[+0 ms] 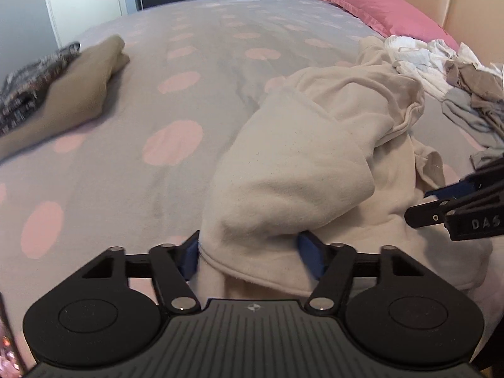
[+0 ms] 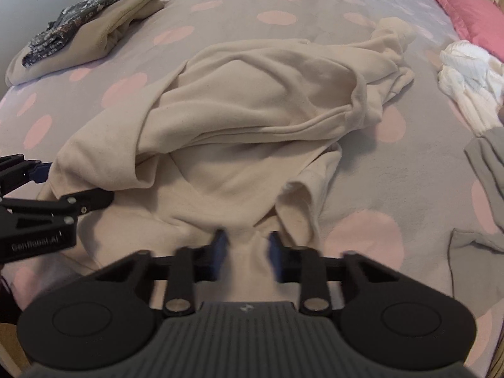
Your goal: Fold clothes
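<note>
I have both tongs down on the cream sweatshirt, which lies crumpled in the middle of the bed, on the grey cover with pink spots.

My left tongs sit at a bunched edge of the sweatshirt. The fabric fills the gap between the blue pads, and both pads touch it, so I read this as a grip on a thick wad of cloth, with the jaws about half apart. In the right wrist view the same tongs show at the left edge of the sweatshirt.

My right tongs stand narrow, with a thin fold of the sweatshirt's near hem between the pads. The pads are blurred, so I cannot tell whether they press the cloth.

At the far left of the bed lies a folded tan garment with a dark patterned piece on top of it. To the right is a loose heap of white clothes, and beyond it a pink pillow at the headboard.
</note>
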{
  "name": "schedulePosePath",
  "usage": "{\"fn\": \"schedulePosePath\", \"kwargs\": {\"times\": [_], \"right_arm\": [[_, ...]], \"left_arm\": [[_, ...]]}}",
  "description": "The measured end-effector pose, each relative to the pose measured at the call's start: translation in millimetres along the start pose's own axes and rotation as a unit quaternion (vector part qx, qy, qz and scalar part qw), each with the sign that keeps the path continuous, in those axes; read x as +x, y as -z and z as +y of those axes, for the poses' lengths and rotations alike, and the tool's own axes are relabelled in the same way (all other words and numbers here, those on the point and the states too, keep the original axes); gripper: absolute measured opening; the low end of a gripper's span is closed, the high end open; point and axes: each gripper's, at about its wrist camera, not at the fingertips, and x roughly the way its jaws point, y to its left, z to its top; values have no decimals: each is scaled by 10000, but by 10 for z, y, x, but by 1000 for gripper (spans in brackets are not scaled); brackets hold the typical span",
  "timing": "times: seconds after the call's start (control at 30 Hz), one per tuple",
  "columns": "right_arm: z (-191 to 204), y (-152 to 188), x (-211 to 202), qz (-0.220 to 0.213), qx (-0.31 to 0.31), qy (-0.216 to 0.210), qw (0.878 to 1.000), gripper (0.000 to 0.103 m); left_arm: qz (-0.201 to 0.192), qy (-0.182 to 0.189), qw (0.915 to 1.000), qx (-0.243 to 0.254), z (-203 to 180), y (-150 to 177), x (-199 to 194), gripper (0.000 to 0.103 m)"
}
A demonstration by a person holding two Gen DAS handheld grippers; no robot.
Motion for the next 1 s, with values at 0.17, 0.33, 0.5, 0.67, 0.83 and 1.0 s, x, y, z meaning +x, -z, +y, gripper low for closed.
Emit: {"fn": "schedulePosePath", "kwargs": {"times": [0.17,0.33,0.5,0.67,0.83,1.0], "right_arm": [[10,-3,-152,-283,25,-122,9995,9],[142,39,-438,-419,-170,-676,9967,9],[307,166,-631,-218,-331,-1247,9914,8],[524,374,-759,62,-516,-1597,9858,7],[658,558,-815,352,-808,-1648,9824,7],[646,545,-784,469,-947,-1251,9865,22]], "left_arm": [[-97,157,9995,-273,81,-61,-67,19],[-456,12,9976,-520,224,-121,-309,14],[-571,-338,9966,-481,280,-148,-584,13],[-306,-472,9973,-474,343,-108,-749,13],[262,-403,9980,-399,413,152,-808,13],[525,-398,9974,-291,377,206,-761,15]]}}
